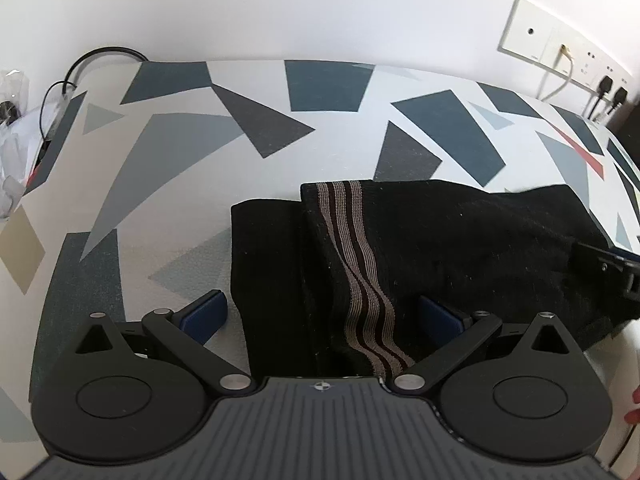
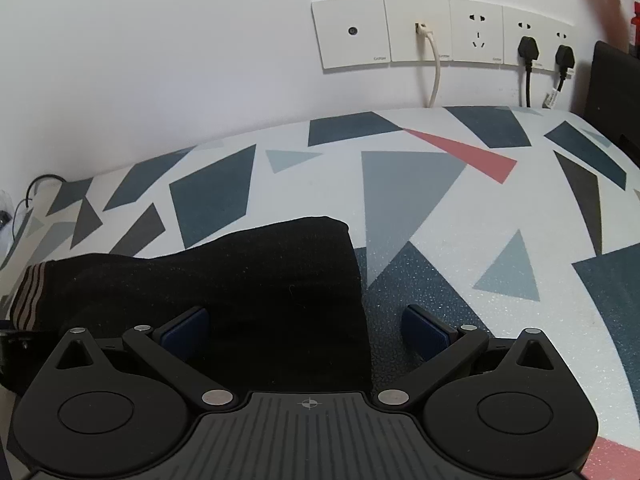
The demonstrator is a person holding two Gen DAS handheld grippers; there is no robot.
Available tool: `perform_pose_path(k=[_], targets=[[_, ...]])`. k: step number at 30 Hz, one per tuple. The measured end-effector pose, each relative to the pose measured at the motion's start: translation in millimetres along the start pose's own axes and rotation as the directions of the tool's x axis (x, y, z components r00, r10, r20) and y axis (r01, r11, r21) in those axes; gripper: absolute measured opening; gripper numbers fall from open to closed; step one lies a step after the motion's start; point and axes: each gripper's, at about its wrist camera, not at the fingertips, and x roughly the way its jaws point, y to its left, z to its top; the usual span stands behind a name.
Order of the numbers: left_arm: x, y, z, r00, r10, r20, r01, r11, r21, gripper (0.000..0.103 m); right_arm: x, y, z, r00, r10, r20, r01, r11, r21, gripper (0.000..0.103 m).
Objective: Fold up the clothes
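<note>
Here, a black garment (image 1: 440,248) lies folded on the patterned desk (image 1: 280,168).
Both claws gape: left claw (image 1: 322,316) straddles its left edge, right claw (image 2: 306,330) its right edge; bare desk beyond.

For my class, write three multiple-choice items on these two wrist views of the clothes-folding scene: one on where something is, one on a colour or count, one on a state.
1. Where does the striped band lie on the black garment?
A. toward the left gripper's end
B. toward the right gripper's end
C. off the cloth

2. How many black plugs sit in the wall sockets?
A. none
B. two
C. four

3. How do the left gripper and right gripper stand?
A. both open
B. both clamped shut
C. only the left is open

Answers:
1 A: the stripes run between the left gripper's fingers and show only at the far left edge of the right wrist view.
2 B: two black plugs fill the right-hand sockets.
3 A: each pair of blue pads stands wide apart.
</note>
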Motion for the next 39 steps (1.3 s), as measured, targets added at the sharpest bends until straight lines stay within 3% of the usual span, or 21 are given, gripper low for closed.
perform_pose_path(k=[7, 12, 15, 17, 18, 19, 20, 21, 22, 23, 24, 28, 32, 35, 39], targets=[[-6, 16, -5, 1.000, -0.024, 0.006, 0.025, 0.998, -0.055, 0.103, -3, -7, 5, 0.999, 0.035, -0.026, -0.035, 0.999, 0.014, 0.102], [-2, 15, 1, 1.000, -0.006, 0.001, 0.006, 0.999, -0.038, 0.103, -11, -17, 12, 0.998, 0.052, 0.030, -0.054, 0.996, 0.076, 0.102], [3, 10, 5, 1.000, 0.022, 0.001, -0.022, 0.999, -0.033, 0.103, 2, -16, 15, 0.998, 0.053, -0.045, -0.051, 0.997, 0.059, 0.102], [4, 9, 5, 1.000, 0.030, 0.008, -0.029, 0.999, -0.046, 0.103, 4, -7, 12, 0.999, 0.042, -0.034, -0.042, 0.999, 0.012, 0.102], [3, 9, 5, 1.000, 0.026, 0.012, -0.026, 0.999, -0.047, 0.102, 5, -2, 10, 0.999, 0.040, -0.033, -0.040, 0.999, -0.009, 0.100], [1, 9, 4, 1.000, 0.021, 0.017, -0.020, 0.999, -0.048, 0.102, 6, 3, 8, 0.999, 0.037, -0.032, -0.038, 0.999, -0.030, 0.090], [0, 8, 3, 1.000, 0.016, 0.022, -0.015, 0.999, -0.049, 0.097, 5, 7, 6, 0.998, 0.055, -0.027, -0.056, 0.998, -0.037, 0.076], [-2, 8, 2, 1.000, 0.012, 0.027, -0.010, 0.999, -0.049, 0.084, 3, 10, 5, 0.997, 0.078, -0.022, -0.079, 0.996, -0.040, 0.069], [-5, 10, -1, 0.999, -0.003, 0.035, 0.005, 0.998, -0.063, 0.073, 2, 12, 4, 0.994, 0.106, -0.025, -0.107, 0.994, -0.030, 0.056], [-9, 13, -4, 0.999, -0.019, 0.045, 0.023, 0.997, -0.080, 0.048, 2, 13, 4, 0.989, 0.146, -0.036, -0.146, 0.989, -0.009, 0.040], [-12, 16, -7, 0.998, -0.036, 0.056, 0.041, 0.994, -0.097, 0.038, 1, 14, 3, 0.981, 0.188, -0.049, -0.187, 0.982, 0.014, 0.031], [-26, 27, -20, 0.990, -0.098, 0.099, 0.113, 0.980, -0.161, 0.030, -14, 20, 1, 0.975, 0.223, -0.016, -0.222, 0.975, 0.029, 0.019], [-40, 38, -33, 0.977, -0.157, 0.146, 0.187, 0.957, -0.221, 0.026, -31, 27, -1, 0.968, 0.250, 0.021, -0.251, 0.967, 0.039, 0.016], [-57, 37, -41, 0.977, -0.126, 0.171, 0.156, 0.971, -0.178, 0.023, -43, 32, -3, 0.962, 0.270, 0.049, -0.272, 0.961, 0.045, 0.015], [-80, 48, -49, 0.970, -0.096, 0.222, 0.146, 0.964, -0.221, 0.022, -58, 46, -1, 0.946, 0.313, 0.082, -0.317, 0.948, 0.037, 0.014]])
